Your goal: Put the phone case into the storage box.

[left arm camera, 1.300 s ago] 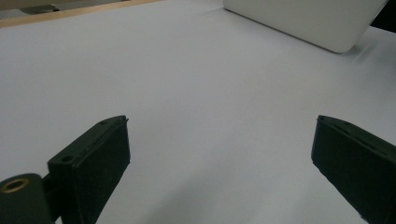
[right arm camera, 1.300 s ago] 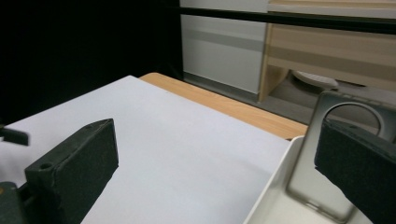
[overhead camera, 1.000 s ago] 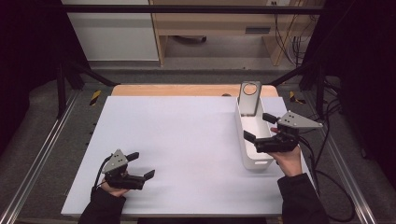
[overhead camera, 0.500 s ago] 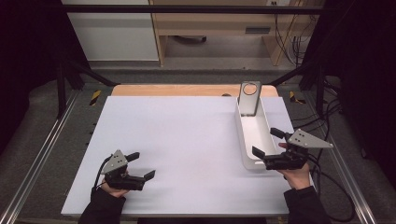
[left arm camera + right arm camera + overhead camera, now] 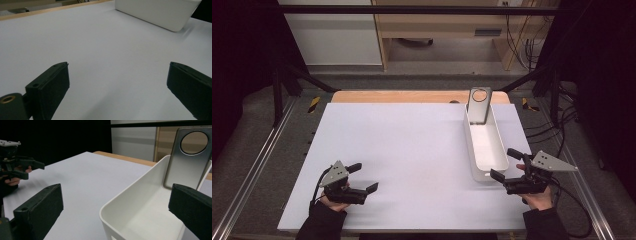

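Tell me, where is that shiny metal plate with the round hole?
The metal plate leans upright at the far end of the white tray, on the table's right side, beyond the right gripper.

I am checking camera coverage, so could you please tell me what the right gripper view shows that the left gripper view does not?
Right gripper view alone: the inside of the white bin, the metal plate with a round hole leaning at its far end, and the left gripper in a hand. Left gripper view alone: the bin's outer side wall, closed and plain. Both: the white tabletop, the bin, and a pair of black jaws standing wide apart, holding nothing.
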The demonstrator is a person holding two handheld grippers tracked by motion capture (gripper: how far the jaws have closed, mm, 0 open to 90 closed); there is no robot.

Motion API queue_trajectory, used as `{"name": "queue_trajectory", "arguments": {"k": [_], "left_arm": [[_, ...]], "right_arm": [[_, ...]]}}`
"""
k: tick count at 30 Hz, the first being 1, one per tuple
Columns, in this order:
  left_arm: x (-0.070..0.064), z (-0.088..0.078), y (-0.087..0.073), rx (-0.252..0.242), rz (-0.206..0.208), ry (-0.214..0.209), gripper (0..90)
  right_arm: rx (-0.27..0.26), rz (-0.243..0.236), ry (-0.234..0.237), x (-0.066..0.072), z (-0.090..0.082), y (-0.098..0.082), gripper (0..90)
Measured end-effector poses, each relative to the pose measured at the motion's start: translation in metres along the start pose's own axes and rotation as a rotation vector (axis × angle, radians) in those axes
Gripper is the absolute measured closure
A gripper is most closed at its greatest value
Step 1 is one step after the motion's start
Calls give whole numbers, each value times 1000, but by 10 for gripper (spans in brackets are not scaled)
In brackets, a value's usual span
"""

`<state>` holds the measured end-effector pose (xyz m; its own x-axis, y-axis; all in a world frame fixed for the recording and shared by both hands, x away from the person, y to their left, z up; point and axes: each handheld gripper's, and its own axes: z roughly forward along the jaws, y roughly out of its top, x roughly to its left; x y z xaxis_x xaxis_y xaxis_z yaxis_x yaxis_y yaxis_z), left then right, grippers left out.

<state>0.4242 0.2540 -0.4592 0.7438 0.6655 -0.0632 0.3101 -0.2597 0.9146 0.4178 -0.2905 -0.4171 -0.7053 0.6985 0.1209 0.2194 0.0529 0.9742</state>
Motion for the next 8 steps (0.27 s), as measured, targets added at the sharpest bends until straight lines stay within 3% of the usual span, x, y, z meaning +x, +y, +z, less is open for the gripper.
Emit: {"name": "queue_trajectory", "arguments": {"k": [8], "left_arm": [[1,0,0,-2,-1,9,39]], "right_arm": [[7,19,5,-5,-8,-17,1]]}}
